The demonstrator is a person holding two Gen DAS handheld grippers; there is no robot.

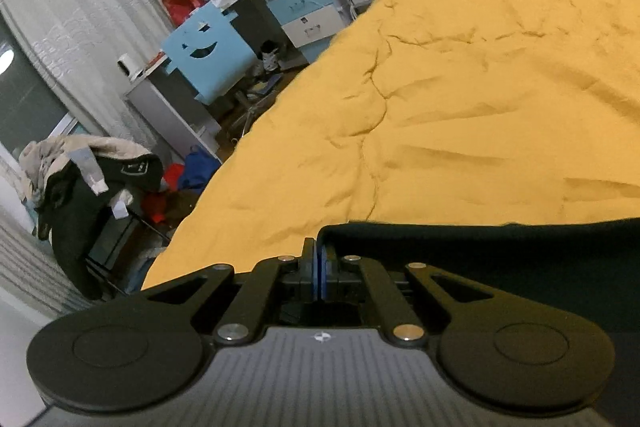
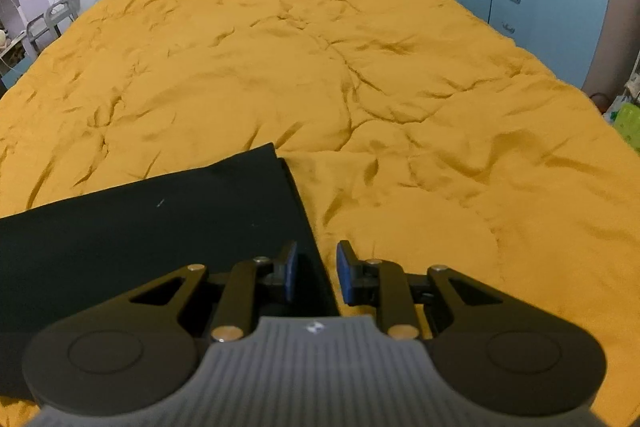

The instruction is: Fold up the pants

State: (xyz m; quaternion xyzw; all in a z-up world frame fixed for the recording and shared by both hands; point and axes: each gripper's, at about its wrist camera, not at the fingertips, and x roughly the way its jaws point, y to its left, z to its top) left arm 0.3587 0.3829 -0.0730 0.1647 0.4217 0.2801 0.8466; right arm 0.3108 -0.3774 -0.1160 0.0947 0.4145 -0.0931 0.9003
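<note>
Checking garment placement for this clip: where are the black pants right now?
The black pants lie on the yellow quilt, lower left in the right wrist view, their edge between the right gripper's open jaws.

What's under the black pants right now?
The black pants lie flat on the wrinkled yellow bedspread, which shows bare around their far edge and end. Whatever sits directly beneath the fabric is covered and cannot be seen.
</note>
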